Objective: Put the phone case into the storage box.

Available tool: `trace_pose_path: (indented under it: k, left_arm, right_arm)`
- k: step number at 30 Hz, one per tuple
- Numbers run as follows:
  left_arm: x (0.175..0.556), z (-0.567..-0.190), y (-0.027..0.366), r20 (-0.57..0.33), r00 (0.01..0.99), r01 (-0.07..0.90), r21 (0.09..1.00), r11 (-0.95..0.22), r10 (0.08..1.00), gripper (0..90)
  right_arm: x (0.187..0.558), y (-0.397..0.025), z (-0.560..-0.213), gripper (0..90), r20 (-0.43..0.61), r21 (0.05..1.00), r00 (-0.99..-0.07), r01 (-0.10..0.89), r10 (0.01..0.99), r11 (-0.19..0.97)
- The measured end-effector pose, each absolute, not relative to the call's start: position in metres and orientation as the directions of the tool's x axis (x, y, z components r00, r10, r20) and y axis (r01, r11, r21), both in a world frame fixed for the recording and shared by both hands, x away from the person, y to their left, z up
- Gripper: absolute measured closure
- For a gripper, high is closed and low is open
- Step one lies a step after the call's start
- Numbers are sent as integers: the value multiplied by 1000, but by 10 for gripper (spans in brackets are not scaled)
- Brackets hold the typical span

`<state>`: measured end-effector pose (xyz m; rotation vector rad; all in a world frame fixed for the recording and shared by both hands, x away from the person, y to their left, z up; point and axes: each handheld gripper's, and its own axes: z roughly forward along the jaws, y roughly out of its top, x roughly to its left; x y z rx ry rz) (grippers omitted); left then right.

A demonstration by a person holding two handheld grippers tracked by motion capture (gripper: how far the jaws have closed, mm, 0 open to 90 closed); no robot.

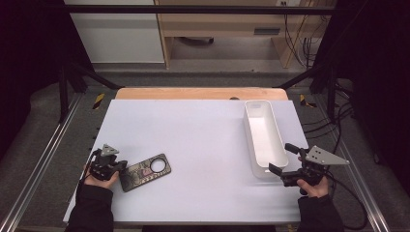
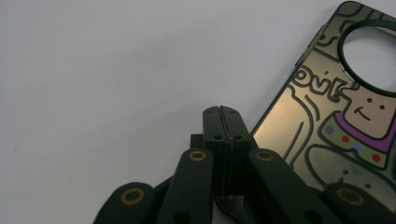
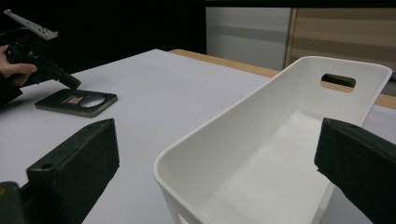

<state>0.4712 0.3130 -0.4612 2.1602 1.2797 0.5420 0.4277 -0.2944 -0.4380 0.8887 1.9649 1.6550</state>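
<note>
A dark phone case [image 1: 145, 172] with a cartoon print and a round camera hole lies flat near the table's front left. My left gripper [image 1: 121, 167] is shut, its tips at the case's left end. In the left gripper view the closed jaws [image 2: 223, 111] rest just beside the case's edge [image 2: 345, 116], with nothing seen between them. A long white bin [image 1: 263, 137] stands at the right. My right gripper [image 1: 284, 158] is open at the bin's near end. In the right gripper view its jaws [image 3: 217, 163] straddle the near wall of the empty bin [image 3: 280, 116].
The white table top [image 1: 203, 145] lies between case and bin. A wooden strip [image 1: 193, 93] runs along its far edge. Metal rails [image 1: 43, 150] and cables [image 1: 338, 121] flank the table. The far hand with its gripper [image 3: 37, 58] shows beside the case [image 3: 77, 102].
</note>
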Motion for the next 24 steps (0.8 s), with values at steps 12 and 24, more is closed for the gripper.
trace_pose_path:
  k: [12, 24]
  left_arm:
    - [464, -429, 306, 65, 496, 559, 740, -376, 866, 788]
    - [462, -404, 294, 63, 576, 478, 783, -398, 815, 458]
  right_arm:
    - [428, -294, -438, 4, 82, 975, -708, 202, 701, 89]
    - [428, -295, -438, 4, 81, 976, -707, 200, 702, 90]
